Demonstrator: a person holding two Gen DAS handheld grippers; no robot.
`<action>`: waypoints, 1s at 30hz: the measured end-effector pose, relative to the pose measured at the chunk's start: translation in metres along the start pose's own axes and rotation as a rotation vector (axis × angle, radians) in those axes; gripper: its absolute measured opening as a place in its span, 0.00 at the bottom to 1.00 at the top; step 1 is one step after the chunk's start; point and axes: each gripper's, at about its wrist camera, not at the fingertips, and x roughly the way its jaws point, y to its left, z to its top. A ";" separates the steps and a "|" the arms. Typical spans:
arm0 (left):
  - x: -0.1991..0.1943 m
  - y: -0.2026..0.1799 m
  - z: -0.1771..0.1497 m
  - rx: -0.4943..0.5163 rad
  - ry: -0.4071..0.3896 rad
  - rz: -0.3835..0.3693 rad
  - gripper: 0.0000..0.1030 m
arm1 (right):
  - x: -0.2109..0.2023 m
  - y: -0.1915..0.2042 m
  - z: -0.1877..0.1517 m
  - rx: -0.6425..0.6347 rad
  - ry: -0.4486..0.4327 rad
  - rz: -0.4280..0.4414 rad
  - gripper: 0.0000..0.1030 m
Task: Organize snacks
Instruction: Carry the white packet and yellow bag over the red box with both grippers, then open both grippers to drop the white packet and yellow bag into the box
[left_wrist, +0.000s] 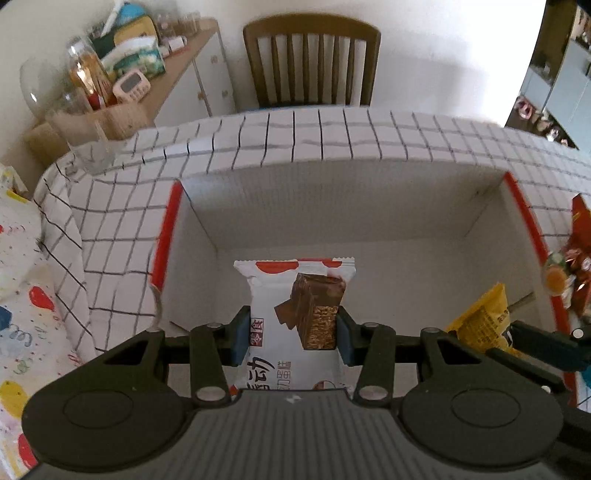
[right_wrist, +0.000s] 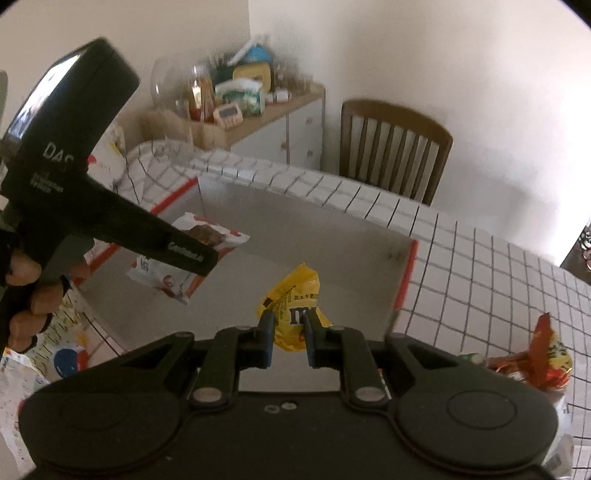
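My left gripper (left_wrist: 290, 334) is shut on a white snack packet (left_wrist: 291, 295) printed with a chocolate wafer bar, held above the inside of a white box with red edges (left_wrist: 166, 236). The same white snack packet (right_wrist: 184, 258) hangs over the box's left part in the right wrist view, under the black left gripper body. My right gripper (right_wrist: 289, 338) is shut on a yellow candy bag (right_wrist: 291, 295), also over the white box (right_wrist: 404, 273). The yellow candy bag (left_wrist: 480, 321) shows at the right in the left wrist view.
The box stands on a table with a black-grid white cloth (left_wrist: 332, 136). Red and orange snack packets (right_wrist: 543, 358) lie on the cloth right of the box. A wooden chair (left_wrist: 312, 62) stands behind the table, and a cluttered sideboard (left_wrist: 122, 74) at the back left.
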 end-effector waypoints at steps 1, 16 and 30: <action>0.005 -0.001 0.000 0.003 0.013 -0.005 0.44 | 0.005 0.000 -0.001 0.002 0.014 -0.005 0.15; 0.035 -0.019 -0.002 0.021 0.156 -0.069 0.44 | 0.038 0.005 -0.015 0.007 0.159 -0.013 0.15; 0.008 -0.006 -0.007 -0.021 0.094 -0.104 0.61 | 0.016 -0.002 -0.013 0.029 0.130 -0.015 0.34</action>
